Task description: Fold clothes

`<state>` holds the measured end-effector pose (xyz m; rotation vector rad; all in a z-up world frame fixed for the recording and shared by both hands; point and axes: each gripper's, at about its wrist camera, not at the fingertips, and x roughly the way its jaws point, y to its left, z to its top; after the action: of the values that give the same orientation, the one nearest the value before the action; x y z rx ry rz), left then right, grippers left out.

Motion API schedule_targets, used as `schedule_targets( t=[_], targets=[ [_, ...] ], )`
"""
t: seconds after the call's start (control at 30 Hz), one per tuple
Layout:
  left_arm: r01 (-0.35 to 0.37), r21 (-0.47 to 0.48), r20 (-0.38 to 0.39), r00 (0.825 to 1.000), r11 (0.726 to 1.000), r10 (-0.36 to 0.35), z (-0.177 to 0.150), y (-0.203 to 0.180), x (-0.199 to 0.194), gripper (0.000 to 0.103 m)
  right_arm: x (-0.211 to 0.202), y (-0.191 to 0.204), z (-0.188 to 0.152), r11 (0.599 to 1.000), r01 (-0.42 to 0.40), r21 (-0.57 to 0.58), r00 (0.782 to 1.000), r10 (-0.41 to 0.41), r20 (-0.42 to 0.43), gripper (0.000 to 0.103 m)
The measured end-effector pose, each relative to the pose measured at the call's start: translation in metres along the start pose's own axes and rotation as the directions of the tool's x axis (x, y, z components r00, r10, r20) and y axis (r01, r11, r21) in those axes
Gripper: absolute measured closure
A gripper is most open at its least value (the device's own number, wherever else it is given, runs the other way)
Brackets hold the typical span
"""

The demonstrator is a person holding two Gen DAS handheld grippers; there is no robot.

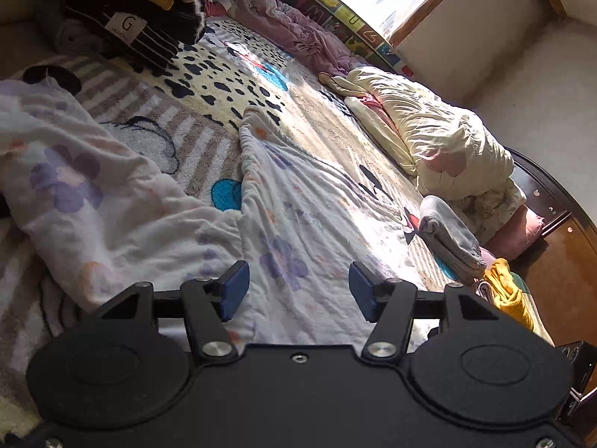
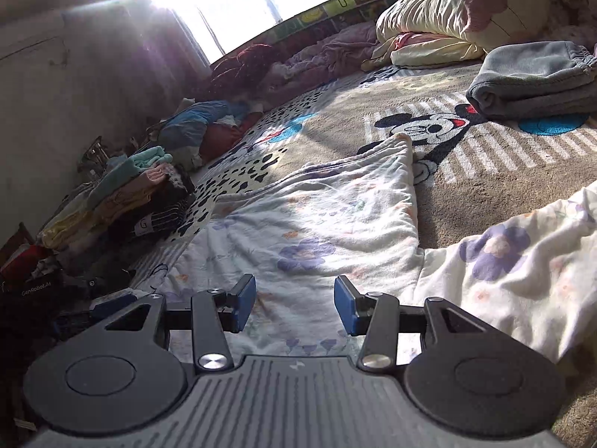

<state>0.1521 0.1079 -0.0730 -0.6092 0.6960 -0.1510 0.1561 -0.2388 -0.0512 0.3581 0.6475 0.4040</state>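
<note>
Sunlit from a window at twelve o'clock, a fleecy cartoon-mouse blanket (image 2: 466, 171) serves as the work surface. Spread on it lies a white, purple-flowered cotton garment (image 2: 317, 224), its two legs splayed toward eleven and two o'clock in the left view, probably laid flat so they can be brought together. Both the left gripper (image 1: 298, 291) and right gripper (image 2: 294, 298) hover over its near end, jaws wide, holding nothing. A folded grey fleece piece (image 2: 537, 78) sits well apart, likely kept clear.
</note>
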Motion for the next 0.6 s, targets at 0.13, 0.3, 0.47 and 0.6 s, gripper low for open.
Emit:
schedule_targets(
  t=[0.13, 0.3, 0.47, 0.6],
  targets=[
    [-0.038, 0.058, 0.111, 0.993, 0.998, 0.031, -0.013, -0.005, -0.021, 0.046, -0.001, 0.025, -0.042, 0.966, 0.163, -0.2, 0.986, -0.167, 0.0, 0.053],
    [-0.169, 0.106, 0.129, 0.98, 0.98, 0.155, -0.012, 0.005, -0.015, 0.043, -0.006, 0.038, -0.053, 0.955, 0.196, -0.223, 0.979, -0.205, -0.017, 0.045],
    [-0.15, 0.033, 0.195, 0.971, 0.988, 0.141, 0.003, 0.023, -0.036, 0.044, -0.026, 0.038, -0.058, 0.974, 0.171, -0.147, 0.985, -0.17, 0.016, 0.045],
    [-0.124, -0.066, 0.237, 0.962, 0.99, 0.136, 0.034, 0.058, -0.034, 0.044, -0.04, 0.035, -0.07, 0.981, 0.149, -0.127, 0.988, -0.144, 0.05, 0.045]
  ],
)
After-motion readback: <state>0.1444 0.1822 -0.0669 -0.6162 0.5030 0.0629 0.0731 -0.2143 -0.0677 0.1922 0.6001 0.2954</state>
